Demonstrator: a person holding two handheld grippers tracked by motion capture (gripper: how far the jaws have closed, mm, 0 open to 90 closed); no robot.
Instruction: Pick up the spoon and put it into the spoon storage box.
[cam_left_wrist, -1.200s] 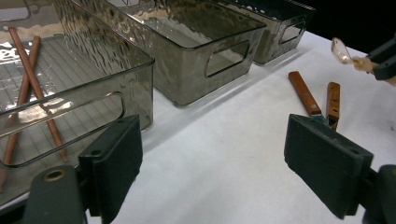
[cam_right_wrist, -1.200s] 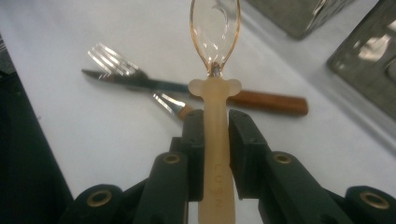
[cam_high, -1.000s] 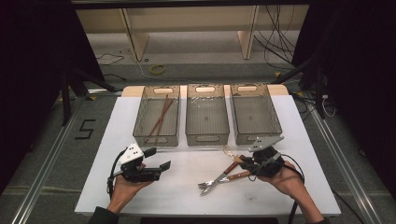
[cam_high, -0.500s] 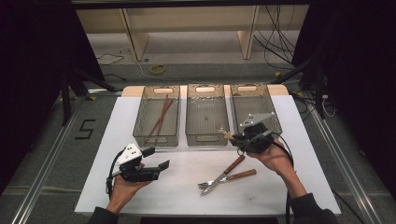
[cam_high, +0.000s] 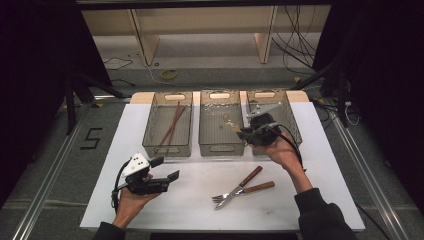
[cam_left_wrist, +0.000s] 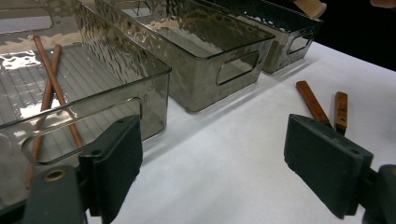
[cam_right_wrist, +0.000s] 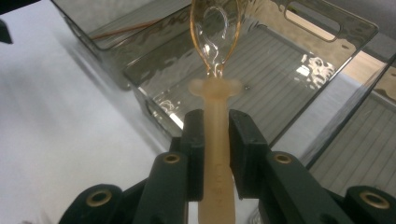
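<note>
My right gripper (cam_high: 244, 131) (cam_right_wrist: 216, 135) is shut on the cream handle of a spoon (cam_right_wrist: 215, 88). The spoon's clear bowl (cam_high: 228, 120) hangs over the middle bin (cam_high: 221, 145), near its right wall. My left gripper (cam_high: 166, 168) (cam_left_wrist: 212, 154) is open with nothing between its jaws. It hovers low over the white table, in front of the left bin (cam_high: 165, 149). That bin holds two brown chopsticks (cam_high: 172, 124) (cam_left_wrist: 51, 84).
A fork (cam_high: 231, 192) and a knife (cam_high: 249, 177), both wooden-handled, lie crossed on the white tabletop (cam_high: 190, 200) in front of the middle bin; their handles (cam_left_wrist: 312, 100) show past my left jaws. A third bin (cam_high: 296, 126) stands to the right.
My right gripper has moved away from the fork and knife, forward and to the left, carrying the spoon over the middle bin. The left gripper has stayed put.
</note>
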